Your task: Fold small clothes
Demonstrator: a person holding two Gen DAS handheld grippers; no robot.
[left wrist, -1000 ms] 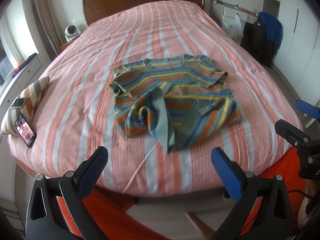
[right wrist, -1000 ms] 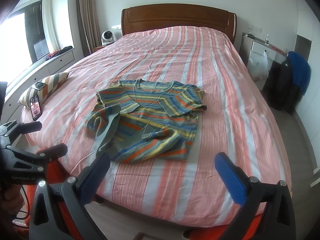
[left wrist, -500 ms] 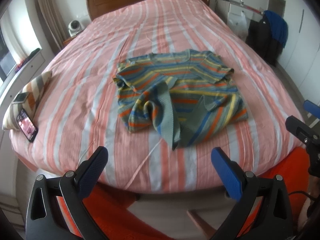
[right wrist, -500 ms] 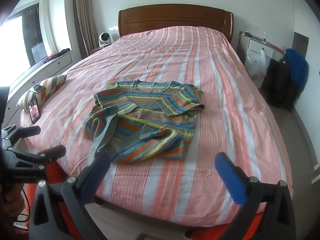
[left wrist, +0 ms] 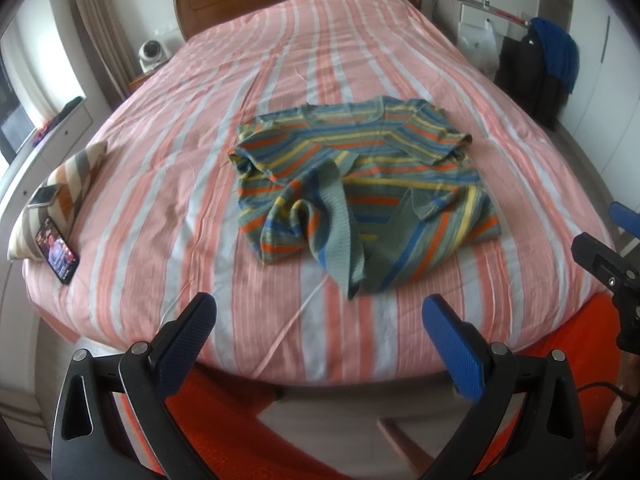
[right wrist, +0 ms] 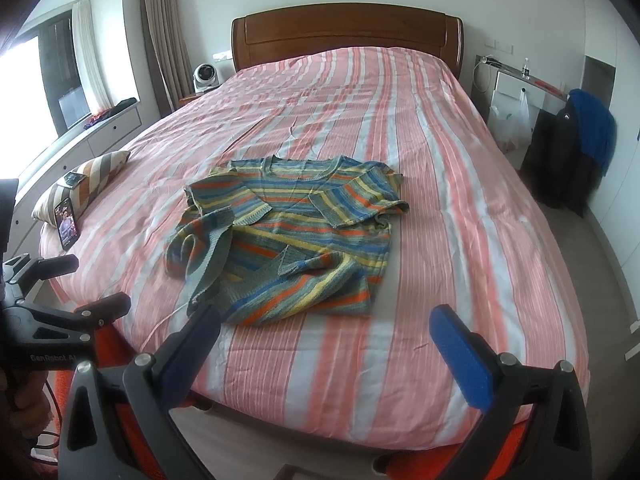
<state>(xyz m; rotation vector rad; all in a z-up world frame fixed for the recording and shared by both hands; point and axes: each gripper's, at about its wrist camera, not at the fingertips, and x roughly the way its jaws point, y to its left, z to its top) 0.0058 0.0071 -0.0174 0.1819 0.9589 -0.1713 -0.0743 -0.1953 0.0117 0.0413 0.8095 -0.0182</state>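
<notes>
Striped knitted sweater point(left wrist: 360, 196) in blue, orange, yellow and grey-green lay on the pink-and-white striped bed cover point(left wrist: 200, 200), neckline toward the brown wooden headboard point(right wrist: 348, 36), nearer the foot of the bed than its middle. It was only partly flat: one sleeve was turned in over the chest, and the hem on the left side was bunched and rolled over itself, so it appeared to need smoothing before any fold. The garment's position within reach of the bed's foot edge suited work from that side.

Left gripper point(left wrist: 320, 332) hung short of the bed edge, jaws spread wide and holding nothing. Right gripper point(right wrist: 326, 340) stood likewise, jaws wide apart and empty, clear of the cloth. Both pointed at the sweater's near hem, judged an approach stance.

A striped cushion point(left wrist: 60, 188) with a lit phone point(left wrist: 58, 250) leaning against it sat at the bed's left edge, well apart from the garment.

The far sleeve's layout under the fold could not be made out. The orange item below the bed edge was cut off and unidentified.
</notes>
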